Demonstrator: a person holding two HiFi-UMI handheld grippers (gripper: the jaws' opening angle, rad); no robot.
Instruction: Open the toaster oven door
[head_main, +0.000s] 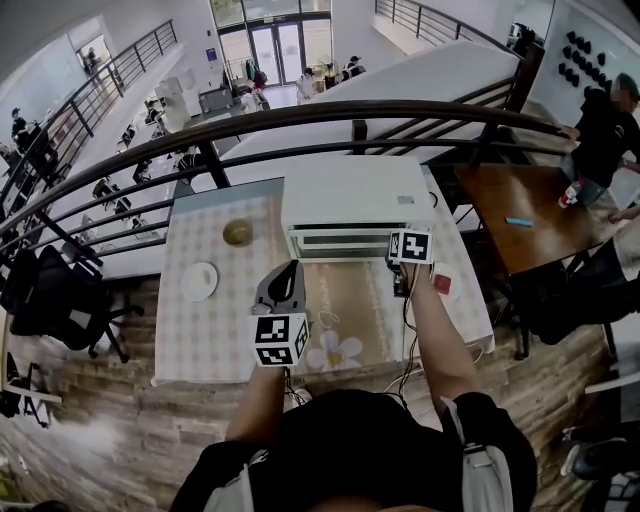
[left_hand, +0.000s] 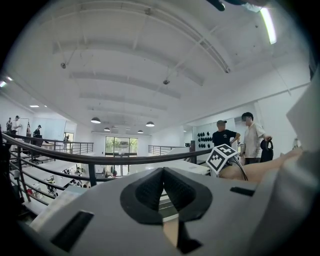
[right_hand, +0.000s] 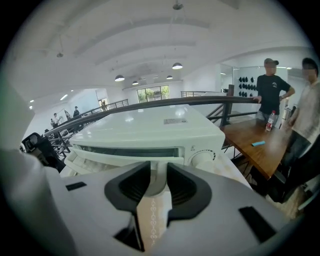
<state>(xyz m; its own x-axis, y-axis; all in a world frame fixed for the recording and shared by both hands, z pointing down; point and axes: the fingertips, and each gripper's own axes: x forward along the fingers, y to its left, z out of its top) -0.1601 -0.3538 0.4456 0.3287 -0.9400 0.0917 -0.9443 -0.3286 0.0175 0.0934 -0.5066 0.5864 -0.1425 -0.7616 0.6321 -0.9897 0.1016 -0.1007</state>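
Clamp right claw (right_hand: 158, 175), now narrowly astride the door handle (right_hand: 159, 187), firmly, then swing toaster oven door (right_hand: 120, 159) down and outward, keeping shut, empty left claw (left_hand: 163, 192) clear

What stays hidden or unclear around my right gripper (right_hand: 159, 167)

In the head view my marker cube (head_main: 410, 245) covers my jaws and the spot where they reach the toaster oven (head_main: 357, 200). In the right gripper view the door handle (right_hand: 160, 180) stands between my pads, but I cannot tell whether they press on it. My own body blocks the oven's lower front. The label (right_hand: 175, 121) on its top is too small to read. The round brownish thing (head_main: 238, 232) and the small red thing (head_main: 442, 285) on the table (head_main: 210, 340) are too small to name.
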